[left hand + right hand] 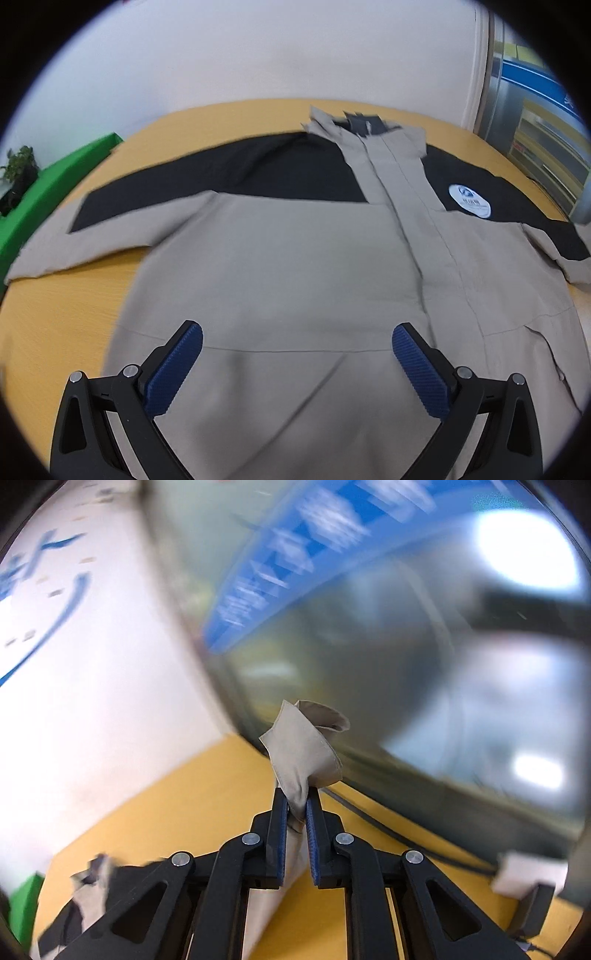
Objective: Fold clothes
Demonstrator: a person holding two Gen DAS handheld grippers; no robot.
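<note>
A beige and black jacket point(280, 258) lies spread front-up on the yellow wooden worktop point(55, 325), its collar point(354, 125) toward the far edge and the white wall. The upper chest and shoulders are black, the body and front placket beige, and a round white badge point(470, 201) sits on the black panel to the right of the placket. One sleeve stretches flat out to the left, reaching the worktop's edge near a green object point(55, 177).

The left gripper point(297, 343) hovers over the lower beige body of the jacket with its blue-padded fingers point(177, 365) spread wide apart, nothing between them.

The right gripper point(297, 805) has its fingers pressed together on a bunched end of beige fabric, apparently the jacket's other sleeve point(301, 753), lifted clear of the worktop. The cloth trails down between the fingers. Behind it the background is blurred: a glass partition with a blue band point(295, 554), and a dark cable point(388, 827) running along the worktop's edge.
</note>
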